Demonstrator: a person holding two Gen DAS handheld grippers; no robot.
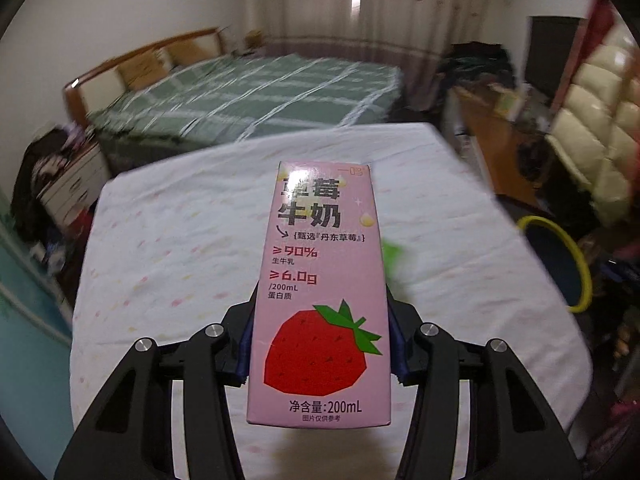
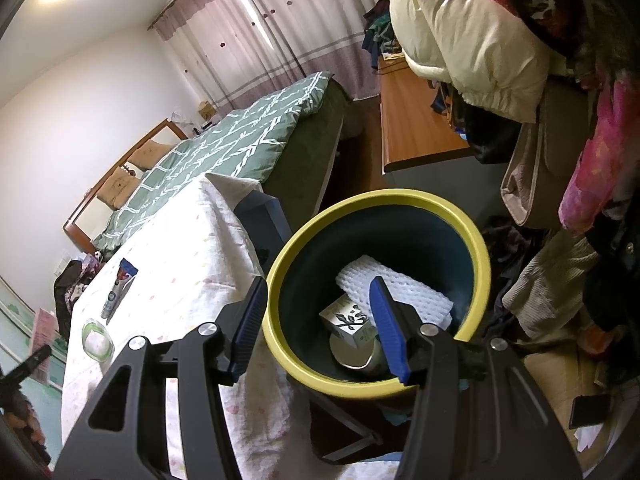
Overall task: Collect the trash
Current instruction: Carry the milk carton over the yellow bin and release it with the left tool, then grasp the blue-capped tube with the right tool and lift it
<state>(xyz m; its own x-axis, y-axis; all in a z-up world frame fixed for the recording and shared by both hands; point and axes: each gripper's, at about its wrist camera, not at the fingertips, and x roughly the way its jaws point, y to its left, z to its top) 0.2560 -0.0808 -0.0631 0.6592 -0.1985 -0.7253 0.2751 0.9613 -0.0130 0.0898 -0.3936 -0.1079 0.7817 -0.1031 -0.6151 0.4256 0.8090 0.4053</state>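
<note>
Left wrist: left gripper (image 1: pixel 320 344) clamps the pink milk carton (image 1: pixel 320 300) above the table (image 1: pixel 160 260), bin (image 1: pixel 560 260) off to its right; right wrist: right gripper (image 2: pixel 318 332) gapes empty over the bin (image 2: pixel 360 388), already holding a small box (image 2: pixel 348 320), foam pad (image 2: pixel 400 288) and can (image 2: pixel 356 354), while tube (image 2: pixel 116 292) and round lid (image 2: pixel 96 340) left of it look pending.

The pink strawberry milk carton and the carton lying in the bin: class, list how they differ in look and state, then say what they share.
1. The strawberry milk carton is pink; the carton in the bin is pale with dark print.
2. The pink one is clamped in the left gripper above the table; the pale one lies tilted inside the yellow-rimmed bin, under the open right gripper.
Both are small box-shaped drink cartons.
</note>
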